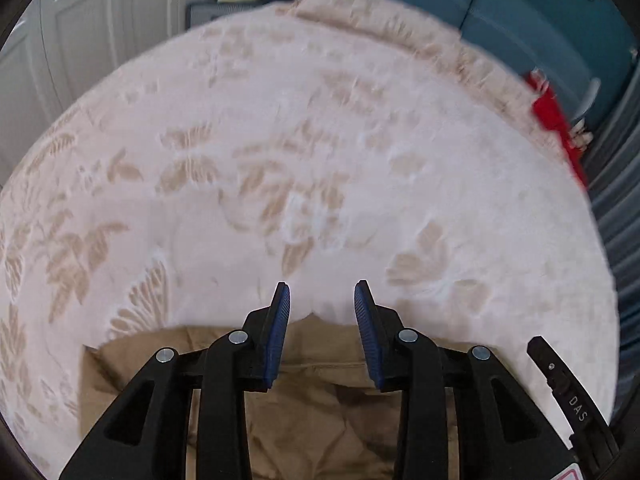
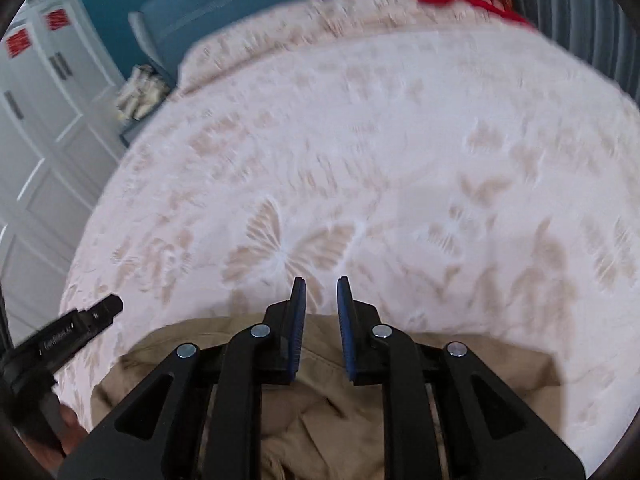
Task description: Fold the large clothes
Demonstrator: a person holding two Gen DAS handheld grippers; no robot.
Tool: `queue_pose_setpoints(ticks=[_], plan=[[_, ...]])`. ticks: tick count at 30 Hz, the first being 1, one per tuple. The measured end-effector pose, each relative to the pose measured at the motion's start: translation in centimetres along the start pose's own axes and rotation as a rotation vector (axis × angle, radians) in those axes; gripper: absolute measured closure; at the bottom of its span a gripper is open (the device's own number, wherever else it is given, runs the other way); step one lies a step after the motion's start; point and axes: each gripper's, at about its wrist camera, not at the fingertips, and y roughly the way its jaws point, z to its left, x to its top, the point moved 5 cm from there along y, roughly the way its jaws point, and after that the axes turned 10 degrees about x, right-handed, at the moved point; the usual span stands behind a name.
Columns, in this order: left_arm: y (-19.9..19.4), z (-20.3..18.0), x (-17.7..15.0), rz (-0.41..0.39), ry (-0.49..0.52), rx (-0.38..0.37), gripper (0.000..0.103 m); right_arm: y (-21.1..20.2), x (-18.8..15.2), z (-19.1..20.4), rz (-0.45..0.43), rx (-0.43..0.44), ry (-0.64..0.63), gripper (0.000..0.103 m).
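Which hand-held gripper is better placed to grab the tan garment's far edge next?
Left, marginally: the left hand-held gripper is open wider above the tan garment's far edge. The right hand-held gripper stands similarly, jaws narrower.

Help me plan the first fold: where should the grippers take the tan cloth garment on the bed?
Probably its far edge, from above: the tan cloth garment lies flat on the butterfly-patterned bedspread, and both open grippers hover over that edge.
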Motion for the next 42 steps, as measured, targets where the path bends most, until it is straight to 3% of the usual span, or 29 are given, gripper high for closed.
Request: queue_pose_setpoints(ticks=[3,6,11,18,27,42], plan=[[1.7,-0.2,-2.8,0.041,0.047,-0.020,0.070,1.5,-2.3,-0.4,0.050,0.024,-0.008,0.087],[1.4,0.6,-5.4,-0.008,0.130,-0.014,0.070,0.5,-5.0,0.3,0.047,0.035,-0.130,0.087],[1.2,1.0,-8.4,-0.094,0.234,0.016,0.069,0.6,-7.6,-0.3,0.071,0.001,-0.224,0.091],[2.5,0.8,-9.1,-0.170,0.211,0.020,0.069,2.1,-8.8,-0.5,0.025,-0.034,-0.253,0.091],[2.5,0.3,-10.1,-0.284,0.221,0.079,0.070,2.6,-9.4,-0.2,-0.054,-0.068,-0.302,0.091],[2.7,-0.3,-10.4,-0.327,0.245,0.135,0.070,2.9,-9.7,0.0,-0.098,-0.077,-0.322,0.091]])
